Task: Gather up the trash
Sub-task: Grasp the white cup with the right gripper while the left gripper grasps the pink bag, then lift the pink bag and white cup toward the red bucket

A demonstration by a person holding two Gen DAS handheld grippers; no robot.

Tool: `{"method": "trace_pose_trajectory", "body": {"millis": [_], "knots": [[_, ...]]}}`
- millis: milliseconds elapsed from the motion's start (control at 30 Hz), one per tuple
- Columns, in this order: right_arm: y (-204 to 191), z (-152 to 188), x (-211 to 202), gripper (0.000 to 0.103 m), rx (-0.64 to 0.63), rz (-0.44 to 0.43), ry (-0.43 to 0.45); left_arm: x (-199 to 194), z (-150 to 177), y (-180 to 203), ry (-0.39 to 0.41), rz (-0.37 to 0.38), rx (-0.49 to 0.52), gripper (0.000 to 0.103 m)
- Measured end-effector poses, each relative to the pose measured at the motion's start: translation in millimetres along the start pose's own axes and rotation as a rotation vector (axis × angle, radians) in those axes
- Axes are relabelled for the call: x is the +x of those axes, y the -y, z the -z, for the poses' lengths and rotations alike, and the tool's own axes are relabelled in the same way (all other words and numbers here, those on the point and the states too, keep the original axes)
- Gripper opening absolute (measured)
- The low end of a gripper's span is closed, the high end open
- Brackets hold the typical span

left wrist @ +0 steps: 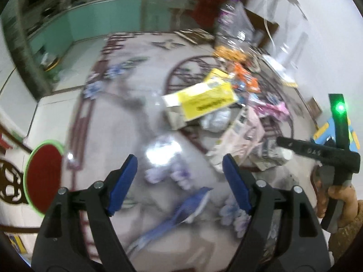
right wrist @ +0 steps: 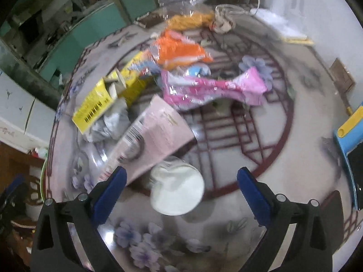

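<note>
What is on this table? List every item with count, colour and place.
table: one, pale floral with maroon lattice
yellow carton: one, left of the pile
pink box: one, centre
white lid: one, nearest the right tool
pink wrapper: one, right of centre
orange wrapper: one, behind
crumpled paper: one, grey-white, under the carton
left tool: black, blue pads, open, empty
right tool: same, open, empty
</note>
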State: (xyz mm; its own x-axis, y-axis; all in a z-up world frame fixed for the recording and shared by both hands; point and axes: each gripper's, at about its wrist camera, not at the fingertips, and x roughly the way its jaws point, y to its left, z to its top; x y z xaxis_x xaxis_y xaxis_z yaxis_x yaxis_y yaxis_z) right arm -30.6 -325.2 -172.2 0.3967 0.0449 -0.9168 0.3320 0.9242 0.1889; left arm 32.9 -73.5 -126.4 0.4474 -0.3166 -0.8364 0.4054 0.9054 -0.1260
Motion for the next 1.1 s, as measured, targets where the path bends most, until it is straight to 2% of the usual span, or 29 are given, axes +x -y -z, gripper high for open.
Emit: {"method": "trace_pose_trajectory", "body": {"millis": [100,133,167,200,233,267,500,667,900,967,1033,1100], "knots": [[-2,1,13,0.094,-0.025,-0.037,-0.038,18,-7,24,-0.031,0.009,0.05,0.075],[0,1,20,0.088,-0.035,-0.037,-0.054,26,-10,32,-0.043,0.015,0.066,0.075],[2,2,24,0.081,-0.04,-0.04,-0.061,30,-10,38,-0.052,0.017,0.077,0.075],[5,2,25,0.061,-0.035,-0.063,-0.061,38,-12,45,-0.068,0.021,0.097,0.075],[8,-2,26,0.05,-0.023,-0.085,-0.06,43,-13,52,-0.081,0.025,0.116,0.075],[12,-7,26,0.047,-0.005,-0.101,-0.051,47,-13,56,-0.09,0.028,0.129,0.075],[56,-30,-3,0.046,0.085,-0.084,0.077,99,-21,97,-0.185,0.071,0.259,0.075],[82,-36,-5,0.046,0.146,-0.071,0.084,146,-28,102,-0.268,0.052,0.252,0.075],[93,-34,10,0.046,0.192,-0.068,0.05,182,-42,110,-0.328,0.118,0.244,0.076],[88,-32,9,0.046,0.183,-0.074,0.048,183,-46,111,-0.32,0.131,0.228,0.072],[82,-30,8,0.046,0.173,-0.079,0.049,180,-44,114,-0.311,0.152,0.243,0.062],[76,-31,6,0.046,0.16,-0.081,0.053,170,-43,117,-0.268,0.143,0.271,0.058]]}}
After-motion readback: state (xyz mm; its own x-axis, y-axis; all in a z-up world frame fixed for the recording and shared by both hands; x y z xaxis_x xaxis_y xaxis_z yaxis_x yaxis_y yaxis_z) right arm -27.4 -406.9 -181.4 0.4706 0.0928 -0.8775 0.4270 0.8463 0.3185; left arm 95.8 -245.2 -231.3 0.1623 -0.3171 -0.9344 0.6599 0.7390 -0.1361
